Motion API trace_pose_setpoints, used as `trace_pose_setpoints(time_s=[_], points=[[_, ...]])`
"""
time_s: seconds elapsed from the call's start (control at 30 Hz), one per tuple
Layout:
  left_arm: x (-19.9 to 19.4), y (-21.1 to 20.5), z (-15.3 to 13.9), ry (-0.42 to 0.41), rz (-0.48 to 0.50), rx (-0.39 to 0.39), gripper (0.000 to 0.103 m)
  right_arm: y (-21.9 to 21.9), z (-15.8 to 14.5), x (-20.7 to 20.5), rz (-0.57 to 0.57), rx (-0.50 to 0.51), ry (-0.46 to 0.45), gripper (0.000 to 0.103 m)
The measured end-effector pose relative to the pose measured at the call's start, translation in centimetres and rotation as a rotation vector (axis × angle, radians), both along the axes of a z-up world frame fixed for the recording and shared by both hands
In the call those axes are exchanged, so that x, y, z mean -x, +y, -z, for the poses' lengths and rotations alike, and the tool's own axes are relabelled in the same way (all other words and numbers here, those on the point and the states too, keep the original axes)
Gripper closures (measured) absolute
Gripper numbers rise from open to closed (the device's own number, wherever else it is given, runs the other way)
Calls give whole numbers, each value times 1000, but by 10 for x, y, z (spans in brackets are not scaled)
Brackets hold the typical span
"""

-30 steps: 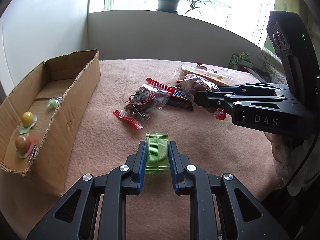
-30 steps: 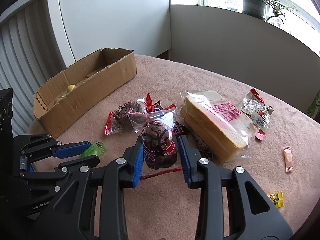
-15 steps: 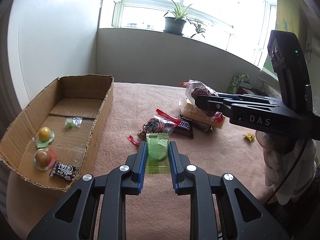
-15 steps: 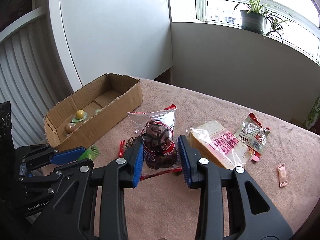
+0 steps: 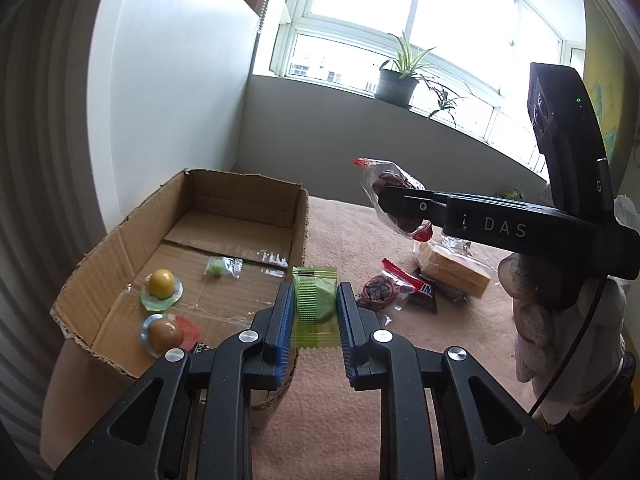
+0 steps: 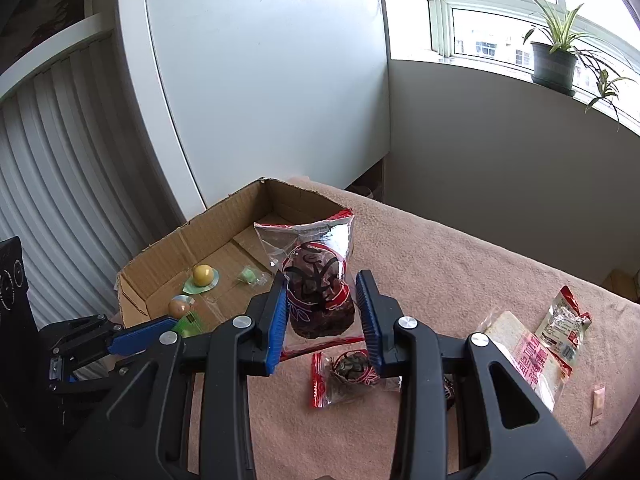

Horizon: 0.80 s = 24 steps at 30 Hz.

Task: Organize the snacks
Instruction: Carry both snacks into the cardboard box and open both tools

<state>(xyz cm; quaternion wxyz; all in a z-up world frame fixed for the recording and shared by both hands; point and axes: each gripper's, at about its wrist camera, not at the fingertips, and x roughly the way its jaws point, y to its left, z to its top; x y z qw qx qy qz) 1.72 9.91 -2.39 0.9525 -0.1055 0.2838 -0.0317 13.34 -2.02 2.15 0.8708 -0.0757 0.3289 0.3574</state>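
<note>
My left gripper (image 5: 314, 308) is shut on a small green-wrapped snack (image 5: 314, 306) and holds it in the air just over the near right wall of the open cardboard box (image 5: 120, 240). My right gripper (image 6: 322, 304) is shut on a clear bag of dark dried fruit with red print (image 6: 318, 292), lifted above the table beside the box (image 6: 160, 268). In the left wrist view that bag (image 5: 386, 188) hangs from the right gripper to the right of the box. Inside the box lie a yellow ball candy (image 5: 161, 283), a brown one (image 5: 163, 330) and a small green sweet (image 5: 216, 268).
On the pink cloth (image 5: 344, 224) stay a second dark fruit bag (image 6: 352, 370), a chocolate bar (image 5: 424, 296), wrapped sliced bread (image 6: 524, 356), a red-and-silver packet (image 6: 566, 324) and a small pink sachet (image 6: 597, 404). A potted plant (image 6: 554, 60) stands on the windowsill. A gloved hand (image 5: 532, 296) holds the right gripper.
Both grippers have risen off the table and swung left toward the box, each carrying its snack. The box interior now fills more of both views.
</note>
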Motion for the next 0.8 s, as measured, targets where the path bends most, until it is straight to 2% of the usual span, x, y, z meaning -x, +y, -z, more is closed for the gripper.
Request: trace_pose_setpoints(time_s=[0.5, 0.73, 0.77, 0.8], points=[[-3, 53, 8, 18, -104, 8, 83, 68, 18, -27, -25, 9, 46, 69], [-7, 63, 16, 38, -121, 9, 83, 89, 29, -36, -29, 27, 58, 68], [-8, 64, 16, 39, -121, 10, 83, 91, 30, -36, -28, 31, 57, 64], [-8, 64, 16, 40, -121, 10, 82, 93, 31, -36, -25, 32, 53, 47]])
